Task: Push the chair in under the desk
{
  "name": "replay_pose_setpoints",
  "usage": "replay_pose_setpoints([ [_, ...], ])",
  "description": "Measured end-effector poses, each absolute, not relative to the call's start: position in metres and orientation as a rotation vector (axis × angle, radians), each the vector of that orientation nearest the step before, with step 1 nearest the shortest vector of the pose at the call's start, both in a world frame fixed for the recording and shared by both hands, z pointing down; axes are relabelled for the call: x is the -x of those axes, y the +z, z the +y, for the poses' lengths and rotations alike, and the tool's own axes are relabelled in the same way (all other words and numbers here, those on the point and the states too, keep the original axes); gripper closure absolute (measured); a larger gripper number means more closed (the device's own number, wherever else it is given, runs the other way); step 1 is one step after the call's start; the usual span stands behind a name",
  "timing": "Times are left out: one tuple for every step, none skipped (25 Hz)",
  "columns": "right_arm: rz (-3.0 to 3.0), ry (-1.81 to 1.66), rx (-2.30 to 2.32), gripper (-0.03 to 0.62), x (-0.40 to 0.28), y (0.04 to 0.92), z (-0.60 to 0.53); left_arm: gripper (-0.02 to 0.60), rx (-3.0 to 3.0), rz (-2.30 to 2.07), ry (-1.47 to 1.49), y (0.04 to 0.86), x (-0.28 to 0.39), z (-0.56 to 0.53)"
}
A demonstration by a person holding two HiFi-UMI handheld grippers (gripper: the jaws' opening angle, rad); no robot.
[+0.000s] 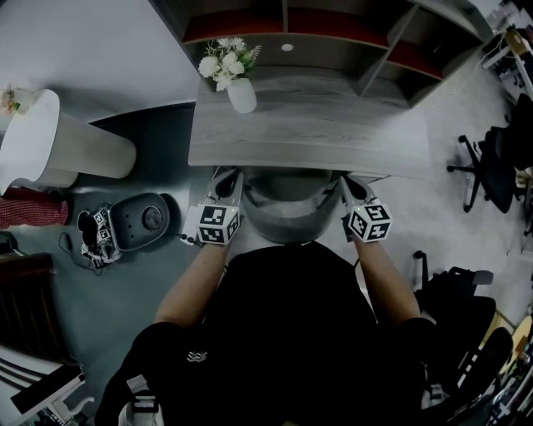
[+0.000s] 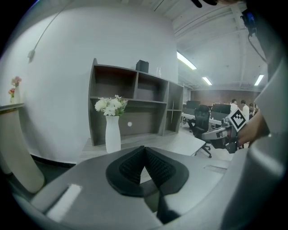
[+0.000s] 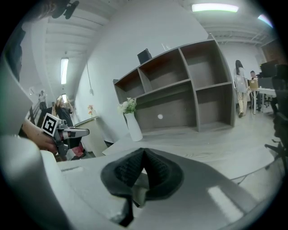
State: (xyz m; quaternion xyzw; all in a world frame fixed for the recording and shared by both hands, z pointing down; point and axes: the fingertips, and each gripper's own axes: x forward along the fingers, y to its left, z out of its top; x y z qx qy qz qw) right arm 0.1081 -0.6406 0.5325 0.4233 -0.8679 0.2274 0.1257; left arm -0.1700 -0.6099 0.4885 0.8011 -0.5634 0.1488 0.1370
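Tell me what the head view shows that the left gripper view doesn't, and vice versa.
Only the head view: the grey chair at the edge of the desk and a round grey device on the floor. Only the left gripper view: ceiling lights, a black box atop the shelf unit, distant people. Both: the desk, the vase of flowers, the shelf unit and the right hand-held gripper.

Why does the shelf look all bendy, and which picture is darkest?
Left gripper view: the wide lens bends the shelf, corners go black. Right gripper view: same bending, and the ceiling light glares white. Head view: darkest overall, with the desk edge bowed.
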Motion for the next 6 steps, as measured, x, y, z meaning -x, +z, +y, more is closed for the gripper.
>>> replay_pose_setpoints([
  [-2.530,0.657,-1.231,0.592,-0.108,0.532,-0.642,0.577,-2.322,-1.631,0.433,0.489,0.168,-0.610],
  [-2.532,0.652,-1.229,0.592,-0.108,0.532,-0.643,0.577,-2.326,-1.629,0.436,0.489,0.166,-0.611],
  [-2.535,0.647,-1.227,0.592,-0.108,0.531,-0.645,0.577,-2.329,-1.625,0.439,0.490,0.164,-0.611],
  [-2.537,0.643,-1.224,0.592,-0.109,0.531,-0.646,0.577,-2.332,-1.622,0.443,0.491,0.161,-0.611],
  [-2.539,0.639,-1.221,0.592,-0.110,0.531,-0.647,0.577,-2.334,-1.619,0.446,0.492,0.159,-0.611],
  [-2.540,0.636,-1.217,0.592,-0.110,0.531,-0.648,0.577,-2.335,-1.616,0.450,0.493,0.157,-0.611],
])
